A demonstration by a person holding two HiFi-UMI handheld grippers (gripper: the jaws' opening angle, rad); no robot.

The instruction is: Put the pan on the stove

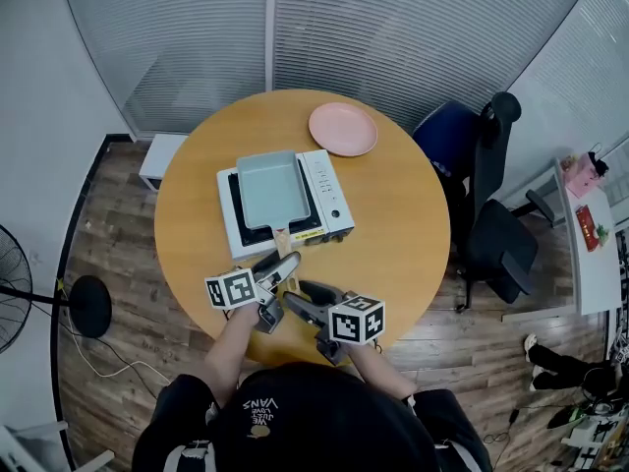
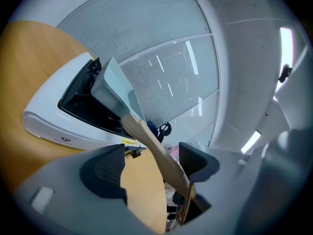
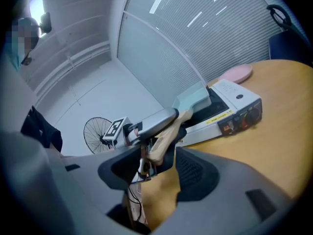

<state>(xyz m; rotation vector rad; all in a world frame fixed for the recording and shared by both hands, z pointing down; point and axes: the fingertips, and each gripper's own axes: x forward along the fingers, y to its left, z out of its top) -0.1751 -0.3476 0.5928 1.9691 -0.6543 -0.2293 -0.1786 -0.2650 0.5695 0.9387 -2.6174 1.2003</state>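
A pale blue rectangular pan (image 1: 267,187) sits on the white portable stove (image 1: 332,205), its wooden handle (image 1: 283,242) pointing at me. My left gripper (image 1: 280,266) stands open around the handle (image 2: 151,143), which runs close by the right jaw with a wide gap to the left one. The right gripper (image 1: 298,296) is just behind it, also open. In the right gripper view the handle's end (image 3: 164,136) lies between the jaws with dark gaps on both sides, and the left gripper (image 3: 151,123) sits over the handle. The pan (image 3: 193,99) rests flat on the stove (image 3: 234,104).
The stove stands mid-way on a round wooden table (image 1: 393,234). A pink plate (image 1: 343,128) lies at the back right. A dark office chair (image 1: 486,205) is right of the table, a fan (image 1: 39,303) on the floor at left, a white box (image 1: 157,157) beyond the left edge.
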